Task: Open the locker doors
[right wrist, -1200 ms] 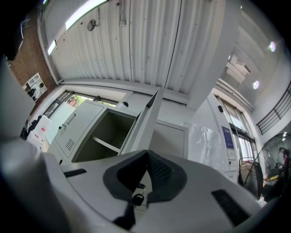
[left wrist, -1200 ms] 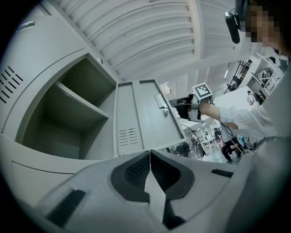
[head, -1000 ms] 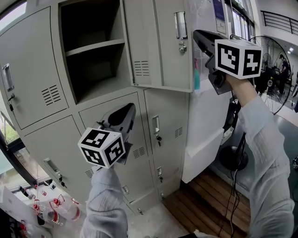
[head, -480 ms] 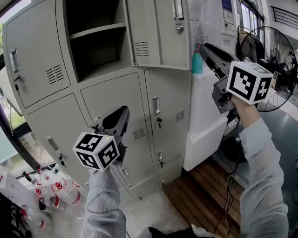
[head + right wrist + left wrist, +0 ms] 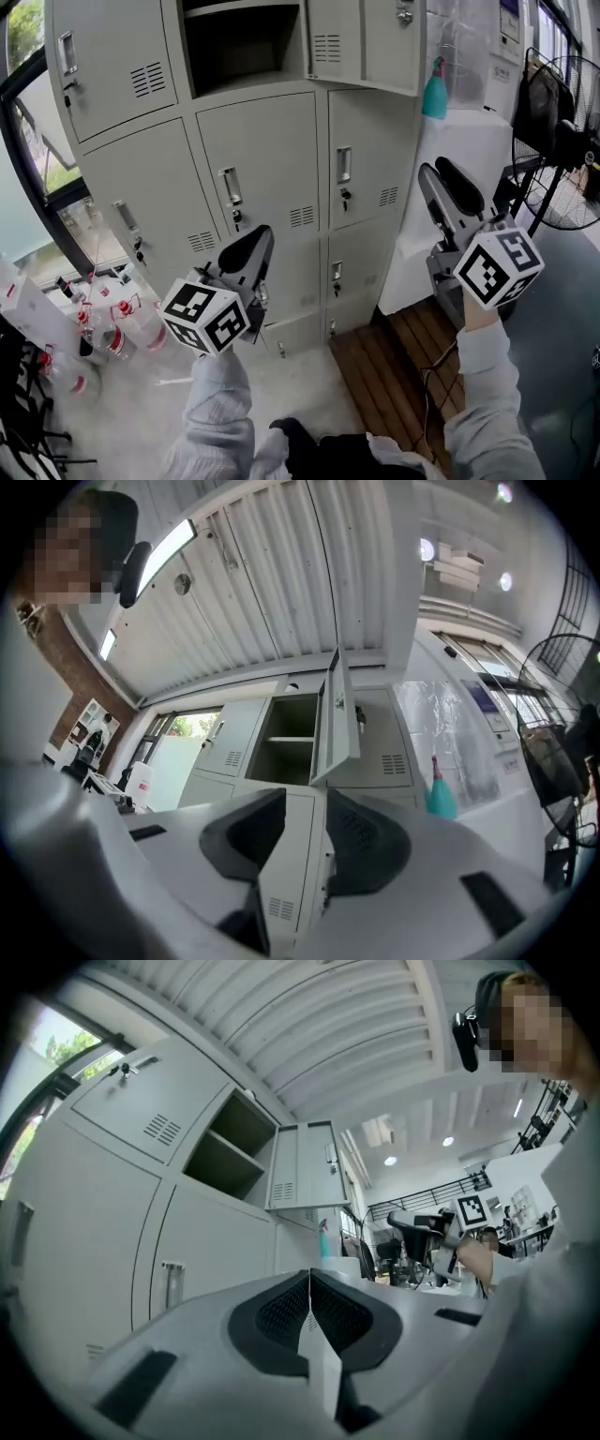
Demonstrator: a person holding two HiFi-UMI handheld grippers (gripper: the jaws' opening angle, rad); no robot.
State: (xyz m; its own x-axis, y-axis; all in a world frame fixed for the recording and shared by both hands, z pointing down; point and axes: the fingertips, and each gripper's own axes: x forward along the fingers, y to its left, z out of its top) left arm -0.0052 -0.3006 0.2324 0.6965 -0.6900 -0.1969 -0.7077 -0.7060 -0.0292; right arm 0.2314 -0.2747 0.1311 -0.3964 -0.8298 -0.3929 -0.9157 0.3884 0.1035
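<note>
Left tongs (image 5: 262, 234) pressed together; right tongs (image 5: 435, 168) just opened, empty; locker doors (image 5: 272, 155) apparently beyond.

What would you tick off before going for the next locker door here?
1. Top locker door already open: ok, it is swung out and the shelf shows.
2. Right gripper ready to grab: ok, its jaws have just been opening and nothing is between them.
3. Left gripper ready to grab: not ok, jaws together and empty.
4. Next handle in sight on a closed door: ok, nothing in front of it.
5. Grippers at a handle: not ok, both hang apart from the lockers.
6. That door unlocked: cannot tell.
</note>
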